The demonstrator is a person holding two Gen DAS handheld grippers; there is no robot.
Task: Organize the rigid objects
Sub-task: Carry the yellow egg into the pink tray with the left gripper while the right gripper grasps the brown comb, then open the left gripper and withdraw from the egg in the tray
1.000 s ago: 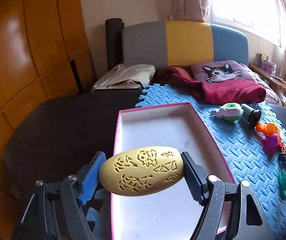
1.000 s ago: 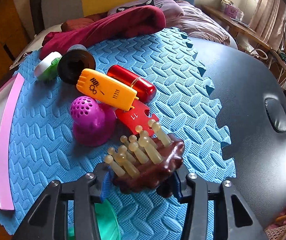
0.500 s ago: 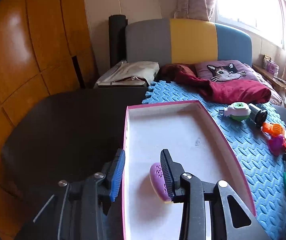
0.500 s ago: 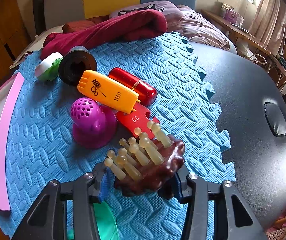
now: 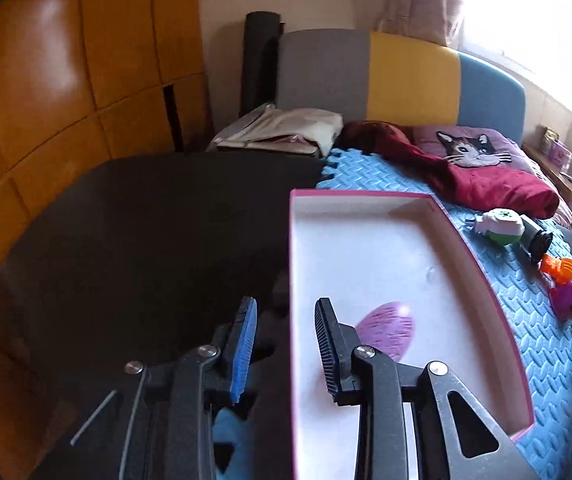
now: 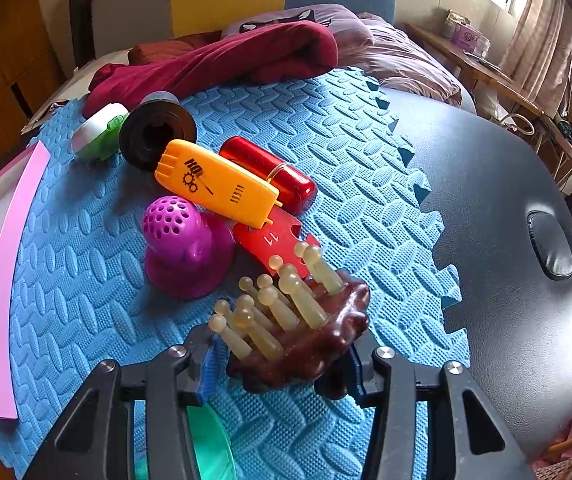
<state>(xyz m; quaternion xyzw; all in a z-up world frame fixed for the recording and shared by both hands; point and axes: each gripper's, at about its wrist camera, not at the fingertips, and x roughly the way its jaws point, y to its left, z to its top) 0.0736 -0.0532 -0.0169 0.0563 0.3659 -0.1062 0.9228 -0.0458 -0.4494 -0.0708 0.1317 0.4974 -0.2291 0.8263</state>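
Observation:
A pink-rimmed white tray point(image 5: 370, 196) lies at the left end of the blue foam mat point(image 6: 326, 140). In it rests an oval perforated piece point(image 5: 386, 336), purple side up, just right of my left gripper point(image 5: 282, 344). That gripper hangs over the tray's left rim, its jaws drawn close together with nothing held. My right gripper point(image 6: 282, 368) is shut on a dark brown massage brush point(image 6: 310, 340) with pale pegs, low over the mat. The tray's rim point(image 6: 10, 260) also shows at the left of the right wrist view.
On the mat sit a purple perforated dome point(image 6: 186, 248), an orange toy point(image 6: 214, 184), a red cylinder point(image 6: 270, 176), a red flat tag point(image 6: 274, 240), a black cylinder point(image 6: 154, 136), a white-green piece point(image 6: 98, 128) and a green piece point(image 6: 206, 448). A dark red cloth point(image 6: 226, 60) lies behind.
My left gripper let go of the yellow oval piece, which now lies in the tray purple side up. Its jaws closed and it shifted left over the tray's rim. The right gripper stayed still.

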